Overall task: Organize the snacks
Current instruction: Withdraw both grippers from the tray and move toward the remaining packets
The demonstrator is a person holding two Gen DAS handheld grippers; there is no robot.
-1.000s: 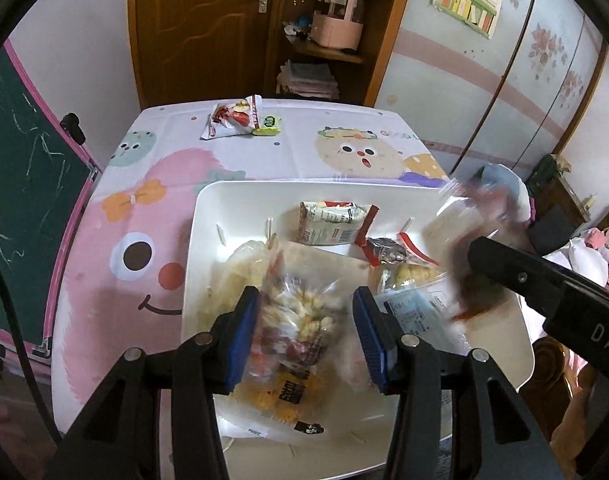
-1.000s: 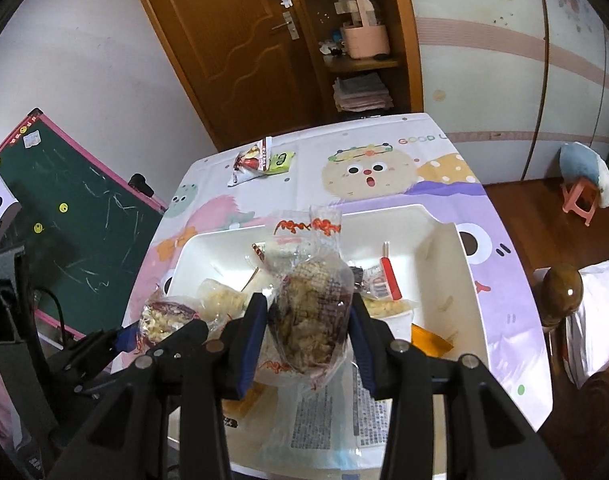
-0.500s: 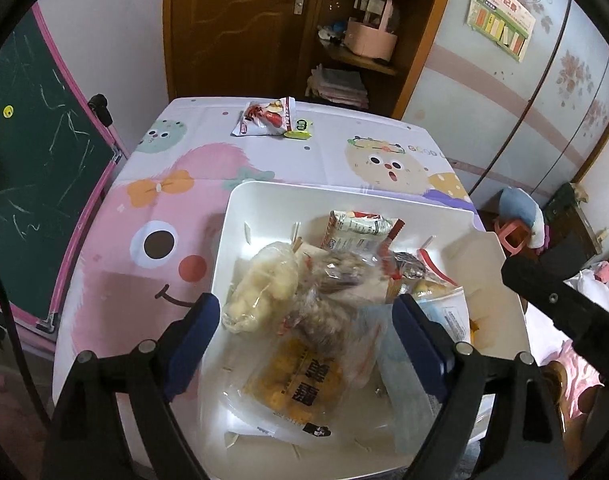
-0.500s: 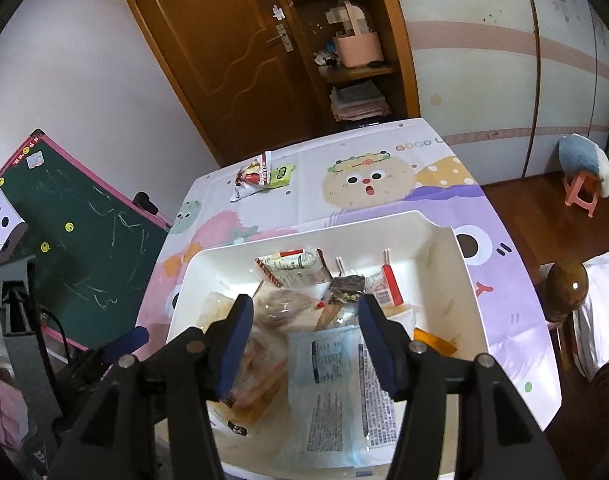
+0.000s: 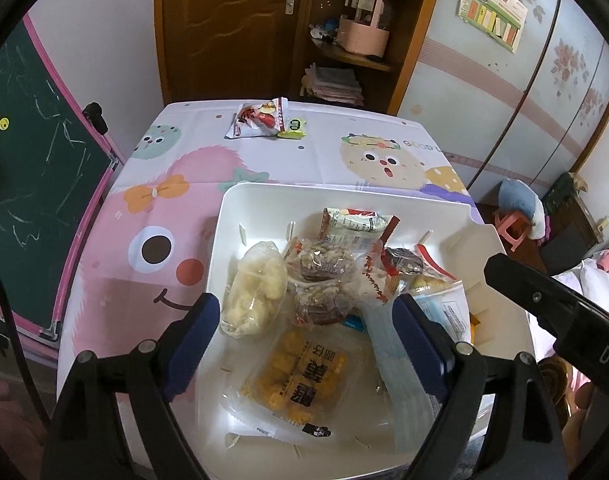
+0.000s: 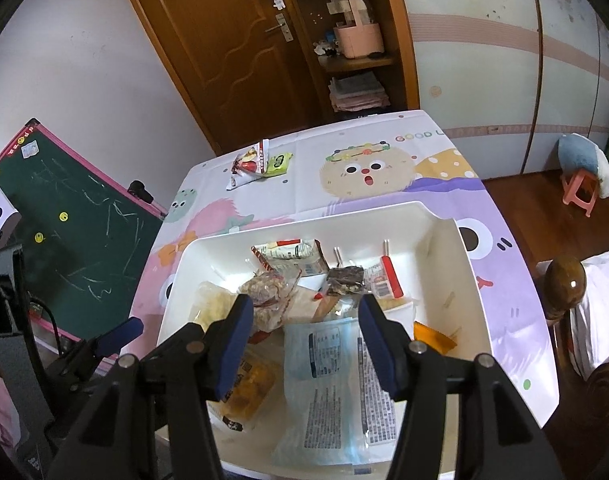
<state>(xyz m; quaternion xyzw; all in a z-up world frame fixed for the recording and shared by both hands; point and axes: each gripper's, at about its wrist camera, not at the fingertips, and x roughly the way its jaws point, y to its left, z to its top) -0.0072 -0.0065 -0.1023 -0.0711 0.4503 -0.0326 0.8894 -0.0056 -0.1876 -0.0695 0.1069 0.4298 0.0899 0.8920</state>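
A white bin sits on the cartoon tablecloth and holds several snack packets: a pale puffed bag, two clear nut bags, an orange cracker packet, a white milk packet and a blue-white flat pack. My left gripper is open and empty above the bin's near side. My right gripper is open and empty above the bin. Two more packets lie at the table's far edge.
A green chalkboard leans by the table's left side. A wooden door and shelf stand behind the table. A bedpost and a pink stool are to the right.
Both grippers opened and let their clear snack bags fall into the bin. Both have since pulled back and up a little.
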